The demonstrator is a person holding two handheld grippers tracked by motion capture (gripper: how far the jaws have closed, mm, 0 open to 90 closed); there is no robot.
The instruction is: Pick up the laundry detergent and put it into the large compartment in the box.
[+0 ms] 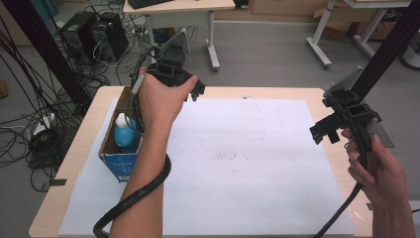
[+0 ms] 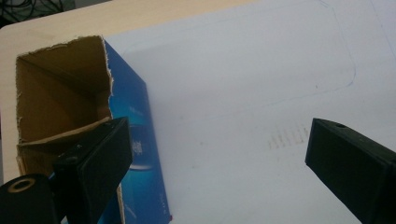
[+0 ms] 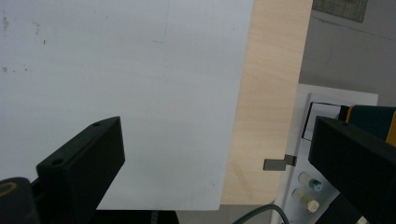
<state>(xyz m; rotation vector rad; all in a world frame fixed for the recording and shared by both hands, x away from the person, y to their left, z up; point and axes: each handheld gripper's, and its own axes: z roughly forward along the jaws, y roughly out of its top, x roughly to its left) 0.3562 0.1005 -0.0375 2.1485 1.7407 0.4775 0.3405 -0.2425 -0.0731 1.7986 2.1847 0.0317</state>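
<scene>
A blue cardboard box (image 1: 118,157) with a torn-open top stands at the table's left side. Inside it is a blue bottle with a white cap (image 1: 124,131). A hand holds my left gripper (image 1: 196,90) above the box's far right corner, open with nothing between its jaws. In the left gripper view the box (image 2: 140,140) sits at the lower left, its brown inside showing, and the left gripper (image 2: 217,135) hangs over the white sheet beside it. My right gripper (image 1: 327,135) is raised over the table's right edge, open and empty. It (image 3: 215,135) looks down on the sheet's corner.
A large white sheet (image 1: 247,163) covers most of the wooden table (image 1: 81,134). Cables, computer towers (image 1: 94,32) and a black post crowd the floor at the left. Another desk (image 1: 198,7) stands behind. A grey clip (image 3: 279,163) sticks out from the table's right edge.
</scene>
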